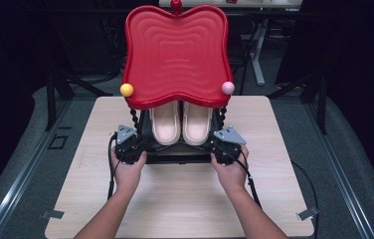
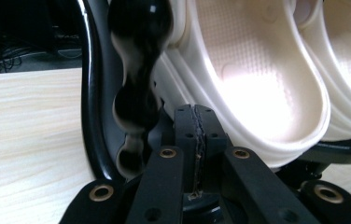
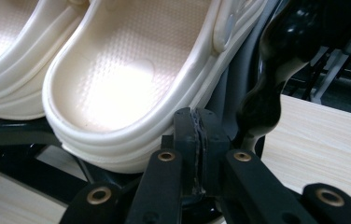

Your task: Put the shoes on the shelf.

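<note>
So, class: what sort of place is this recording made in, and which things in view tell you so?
Probably a lab or recording studio, not a home: a lone wooden table on grey flooring, dark curtained surroundings, and a staged rack with a red tray top holding cream slippers.

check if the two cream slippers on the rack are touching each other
Touching: in the high view the left slipper and right slipper lie side by side, inner edges pressed together with no gap.

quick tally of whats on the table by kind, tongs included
cream shoes: 2
red shelf top: 1
coloured knobs, yellow, pink, red: 3
tongs, left, right: 2
total: 8
</note>
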The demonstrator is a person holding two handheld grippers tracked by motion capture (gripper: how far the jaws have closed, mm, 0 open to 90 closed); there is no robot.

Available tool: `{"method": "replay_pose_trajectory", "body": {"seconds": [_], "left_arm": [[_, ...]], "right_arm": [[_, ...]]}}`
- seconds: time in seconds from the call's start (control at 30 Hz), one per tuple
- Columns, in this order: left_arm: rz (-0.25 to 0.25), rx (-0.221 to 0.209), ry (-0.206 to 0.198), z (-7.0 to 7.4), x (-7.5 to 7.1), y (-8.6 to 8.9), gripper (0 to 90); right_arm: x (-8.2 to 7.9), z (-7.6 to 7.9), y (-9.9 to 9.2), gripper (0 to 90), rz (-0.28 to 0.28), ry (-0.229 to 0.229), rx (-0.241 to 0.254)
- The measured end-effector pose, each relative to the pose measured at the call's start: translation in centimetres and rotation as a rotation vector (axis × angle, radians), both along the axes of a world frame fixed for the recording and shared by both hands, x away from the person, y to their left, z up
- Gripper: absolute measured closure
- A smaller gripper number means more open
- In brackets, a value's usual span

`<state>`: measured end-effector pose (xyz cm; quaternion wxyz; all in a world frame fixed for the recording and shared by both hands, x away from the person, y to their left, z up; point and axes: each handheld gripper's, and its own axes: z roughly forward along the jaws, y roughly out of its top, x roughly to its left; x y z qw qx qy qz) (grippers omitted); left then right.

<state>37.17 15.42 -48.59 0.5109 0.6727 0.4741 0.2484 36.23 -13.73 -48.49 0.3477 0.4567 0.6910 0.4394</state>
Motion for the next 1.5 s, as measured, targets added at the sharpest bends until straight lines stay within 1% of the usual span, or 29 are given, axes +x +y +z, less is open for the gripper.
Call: {"method": "replay_pose_trajectory", "body": {"seconds": [0.03,0.13,0.17,0.23,0.3,0.37,0.5,0.53,0.63,0.67,0.77,0.83,0.9,1.0,1.07,1.13,1.5], "left_arm": [[0.001,-0.007,-0.004,0.1,0.1,-0.1,88.9],[0.003,0.000,-0.006,0.4,0.2,-0.3,89.2],[0.005,-0.006,-0.008,0.4,0.2,-0.3,89.3],[0.006,-0.009,-0.003,0.5,0.3,-0.3,89.3],[0.008,-0.009,-0.004,0.5,0.4,-0.3,89.5],[0.012,-0.020,-0.008,0.5,0.5,-0.4,89.6],[0.015,-0.011,0.000,0.6,0.6,-0.4,89.8],[0.017,-0.017,0.001,0.7,0.6,-0.4,89.8],[0.016,-0.016,0.003,0.8,0.7,-0.5,90.0],[0.014,-0.006,0.003,0.8,0.7,-0.5,90.0],[0.014,-0.018,-0.002,0.7,0.8,-0.5,90.0],[0.011,-0.019,0.001,0.7,0.9,-0.5,90.0],[0.015,-0.017,-0.009,0.7,0.9,-0.5,90.0],[0.014,-0.018,-0.012,0.8,0.8,-0.5,90.0],[0.016,-0.006,-0.012,0.7,0.9,-0.6,90.0],[0.013,-0.013,-0.010,0.7,0.9,-0.5,90.0],[0.010,-0.007,-0.008,0.7,0.9,-0.4,89.8]], "right_arm": [[0.1,0.0,0.0,87.1,-0.003,-0.006,0.010],[0.2,0.0,0.0,87.2,-0.006,-0.010,0.016],[0.3,0.1,0.0,87.3,-0.007,-0.010,0.019],[0.3,0.1,0.0,87.6,-0.012,-0.012,0.010],[0.5,0.1,0.1,87.8,-0.006,-0.016,0.013],[0.5,0.1,0.3,88.4,-0.007,-0.020,0.014],[0.6,0.0,0.5,89.4,-0.006,-0.019,0.012],[0.6,0.1,0.5,89.4,-0.004,-0.018,0.013],[0.7,0.0,0.4,89.4,-0.001,-0.022,0.034],[0.7,0.0,0.4,89.5,-0.001,-0.022,0.036],[0.8,0.0,0.5,89.7,-0.001,-0.022,0.040],[0.8,0.0,0.5,89.8,0.001,-0.029,0.052],[0.9,0.1,0.5,89.8,0.001,-0.029,0.051],[1.0,0.1,0.6,89.8,0.001,-0.030,0.037],[1.2,0.0,0.5,89.8,-0.001,-0.026,0.039],[1.2,0.0,0.5,89.8,-0.002,-0.022,0.037],[1.2,-0.1,0.4,89.4,0.002,-0.025,0.039]]}}
